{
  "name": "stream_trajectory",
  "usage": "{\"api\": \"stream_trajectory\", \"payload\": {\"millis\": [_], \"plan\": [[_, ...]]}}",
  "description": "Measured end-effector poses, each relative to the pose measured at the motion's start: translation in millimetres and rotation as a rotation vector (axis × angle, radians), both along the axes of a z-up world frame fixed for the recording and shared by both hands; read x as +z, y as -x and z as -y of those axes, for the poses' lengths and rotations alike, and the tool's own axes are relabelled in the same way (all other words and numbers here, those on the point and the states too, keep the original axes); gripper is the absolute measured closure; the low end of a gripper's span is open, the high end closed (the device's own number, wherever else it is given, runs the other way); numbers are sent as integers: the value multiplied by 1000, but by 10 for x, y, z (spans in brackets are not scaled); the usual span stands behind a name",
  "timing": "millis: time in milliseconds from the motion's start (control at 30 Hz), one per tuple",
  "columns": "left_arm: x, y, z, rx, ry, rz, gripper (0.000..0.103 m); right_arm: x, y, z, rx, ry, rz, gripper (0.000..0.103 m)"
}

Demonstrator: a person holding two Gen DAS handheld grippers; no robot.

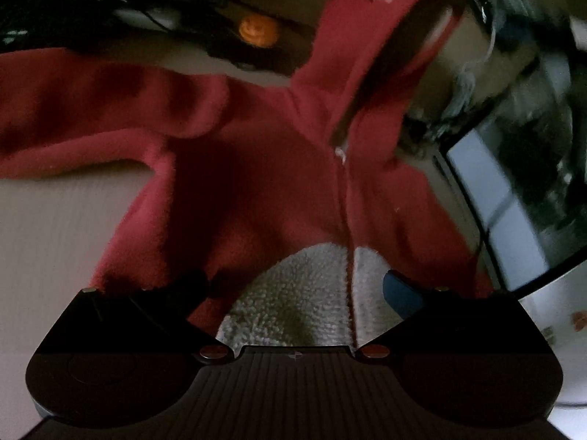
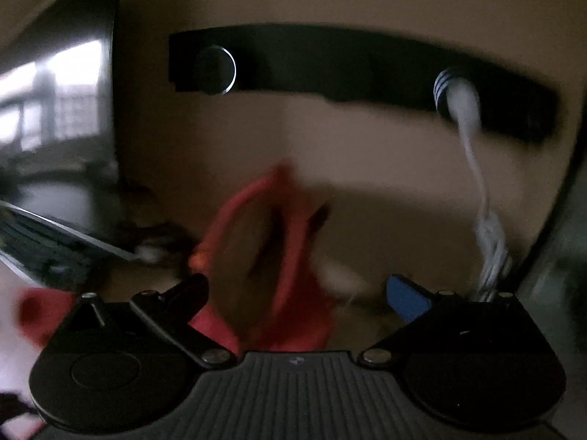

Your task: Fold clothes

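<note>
In the left wrist view a red fleece hooded garment lies spread on a beige surface, zipper up. It has a white fuzzy belly patch, and one sleeve stretches left. Its hood reaches toward the top right, blurred. My left gripper hovers open just above the white patch, one finger on each side of it. In the right wrist view my right gripper is open, with a blurred fold of red cloth rising between its wide-apart fingers; neither finger pinches it.
An open laptop sits right of the garment and shows as a laptop on the left for the right wrist. An orange pumpkin-like object and dark cables lie beyond the sleeve. A black wall rack with a white cord hangs ahead.
</note>
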State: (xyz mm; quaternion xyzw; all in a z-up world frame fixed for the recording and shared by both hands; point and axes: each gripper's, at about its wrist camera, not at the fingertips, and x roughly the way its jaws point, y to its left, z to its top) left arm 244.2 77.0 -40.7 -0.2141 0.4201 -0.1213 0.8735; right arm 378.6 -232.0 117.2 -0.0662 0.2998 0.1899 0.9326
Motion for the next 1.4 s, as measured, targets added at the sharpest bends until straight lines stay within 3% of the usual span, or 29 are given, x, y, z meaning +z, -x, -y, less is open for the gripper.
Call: {"api": "stream_trajectory", "payload": {"millis": [133, 267, 367, 467, 533, 733, 867, 1133, 1233, 1400], "plan": [[337, 310, -151, 28, -68, 111, 0, -294, 456, 302, 67, -45, -86, 0], [530, 712, -60, -4, -297, 164, 0, -667, 1148, 470, 79, 22, -95, 0], [495, 1018, -46, -59, -388, 119, 0, -886, 1728, 735, 7, -10, -111, 0], [439, 1313, -90, -144, -398, 96, 0, -1098, 2271, 959, -156, -50, -142, 0], [380, 1465, -123, -156, -418, 102, 0, -1207, 2646, 981, -202, -97, -174, 0], [111, 1842, -103, -136, -571, 127, 0, -1668, 3388, 553, -284, 66, -138, 0], [-8, 1884, -116, -83, -580, 117, 0, -1834, 3415, 427, -395, 162, -106, 0], [-24, 1860, -72, -83, -631, 155, 0, -1779, 3325, 608, -543, 238, -42, 0], [-37, 1824, -78, -62, -681, 160, 0, -1683, 3226, 714, -535, 240, -29, 0], [-15, 1682, -122, -39, -797, 159, 0, -1250, 3000, 890, -491, 283, 90, 0]]}}
